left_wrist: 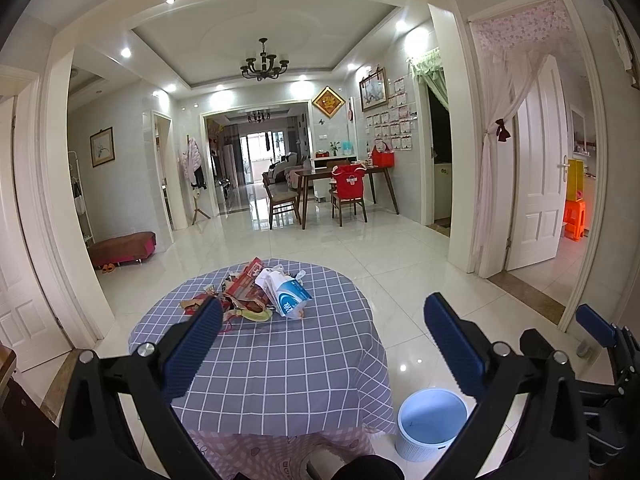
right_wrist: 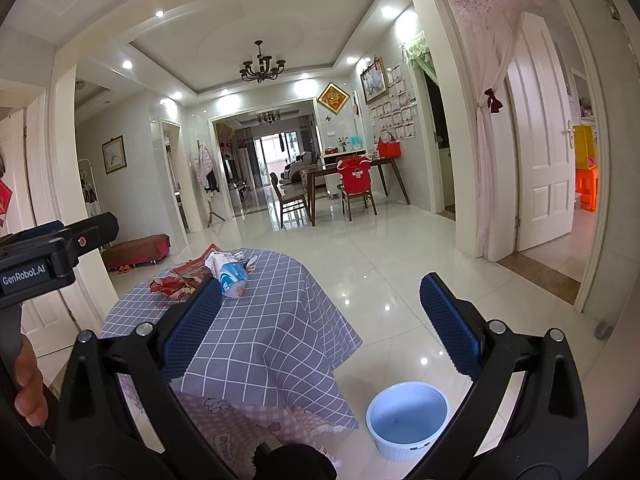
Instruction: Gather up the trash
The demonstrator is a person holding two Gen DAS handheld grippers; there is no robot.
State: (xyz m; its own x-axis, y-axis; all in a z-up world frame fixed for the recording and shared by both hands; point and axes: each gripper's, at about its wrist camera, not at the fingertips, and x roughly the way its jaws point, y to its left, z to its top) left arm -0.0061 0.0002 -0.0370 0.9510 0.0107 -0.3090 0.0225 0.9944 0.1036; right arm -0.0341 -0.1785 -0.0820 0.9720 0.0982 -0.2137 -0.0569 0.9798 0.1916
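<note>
Left gripper [left_wrist: 324, 344] spread wide, holding nothing, above the grey checked-cloth worktop [left_wrist: 280, 368]. Ahead of it, a heap of torn red cardboard and a white-blue plastic wrapper [left_wrist: 256, 292]. Low right of it, on the floor, a pale blue ribbed plastic bin [left_wrist: 432, 424]. Right gripper [right_wrist: 320, 324] likewise spread wide, holding nothing, bin just below.

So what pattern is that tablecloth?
Grey-purple tablecloth with a white grid check; clearest in the left wrist view.

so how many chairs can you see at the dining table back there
2. One brown wooden chair stands at the left end of the dark wooden dining table. Another wooden chair with a red cloth over its back sits at the near side. Others may be hidden behind the table.
</note>
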